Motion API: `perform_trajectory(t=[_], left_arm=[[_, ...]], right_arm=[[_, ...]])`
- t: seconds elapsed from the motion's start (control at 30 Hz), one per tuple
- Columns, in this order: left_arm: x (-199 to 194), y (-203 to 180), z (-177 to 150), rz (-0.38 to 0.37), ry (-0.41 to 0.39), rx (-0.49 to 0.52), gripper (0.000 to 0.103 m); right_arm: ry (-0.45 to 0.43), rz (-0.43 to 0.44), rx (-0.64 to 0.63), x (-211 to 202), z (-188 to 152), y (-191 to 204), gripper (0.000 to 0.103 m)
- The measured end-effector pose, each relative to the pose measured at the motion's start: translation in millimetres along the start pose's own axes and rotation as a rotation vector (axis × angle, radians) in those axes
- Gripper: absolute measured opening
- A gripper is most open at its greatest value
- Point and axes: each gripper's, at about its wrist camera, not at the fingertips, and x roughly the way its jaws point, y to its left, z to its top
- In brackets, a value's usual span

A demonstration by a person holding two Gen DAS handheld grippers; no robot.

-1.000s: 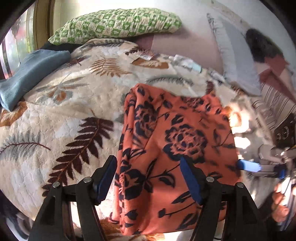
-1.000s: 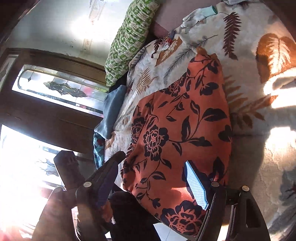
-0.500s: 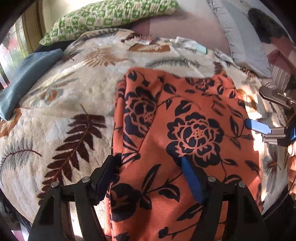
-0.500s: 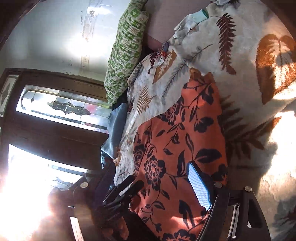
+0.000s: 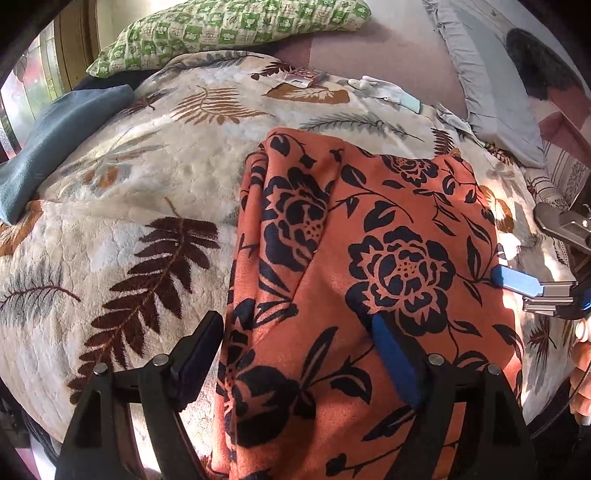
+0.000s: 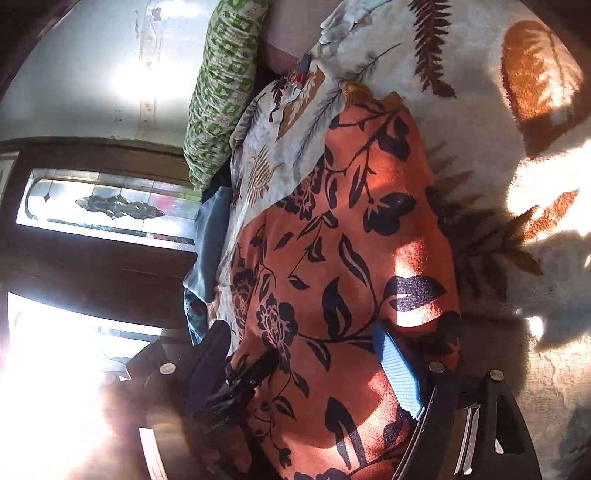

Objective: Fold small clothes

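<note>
Orange garment (image 5: 369,280) now lies flat at blanket's (image 5: 122,206) near edge; left gripper (image 5: 299,354) jaws opening over it, right gripper (image 6: 306,369) open, neither gripping. Released; next fold pending.

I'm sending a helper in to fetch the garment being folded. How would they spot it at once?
Look at the bed's cream leaf-print blanket. In its middle, below the green checked pillow, lies the orange cloth. It alone is bright orange with large dark flowers.

Matt orange floral cloth garment (image 5: 369,280) on plush fleece blanket (image 5: 110,221)
</note>
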Motion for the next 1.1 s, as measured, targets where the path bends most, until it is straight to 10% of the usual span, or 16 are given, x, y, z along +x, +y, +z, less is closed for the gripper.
perform_trajectory(t=[0.27, 0.43, 0.63, 1.1], left_arm=[[-25.0, 6.2, 37.2, -0.036, -0.088, -0.026, 0.083], [26.0, 10.8, 50.3, 0.099, 0.053, -0.026, 0.09], [30.8, 19.8, 46.2, 0.096, 0.032, -0.063, 0.098], [-22.2, 51.8, 30.4, -0.049, -0.087, -0.205, 0.099]], right_arm=[[0.041, 0.071, -0.09, -17.1, -36.1, 38.6, 0.082], [0.091, 0.017, -0.055, 10.5, -50.4, 10.5, 0.082], [0.084, -0.001, -0.137, -3.1, -43.6, 33.8, 0.082], [-0.061, -0.029, -0.136, -38.7, -30.4, 23.3, 0.082]])
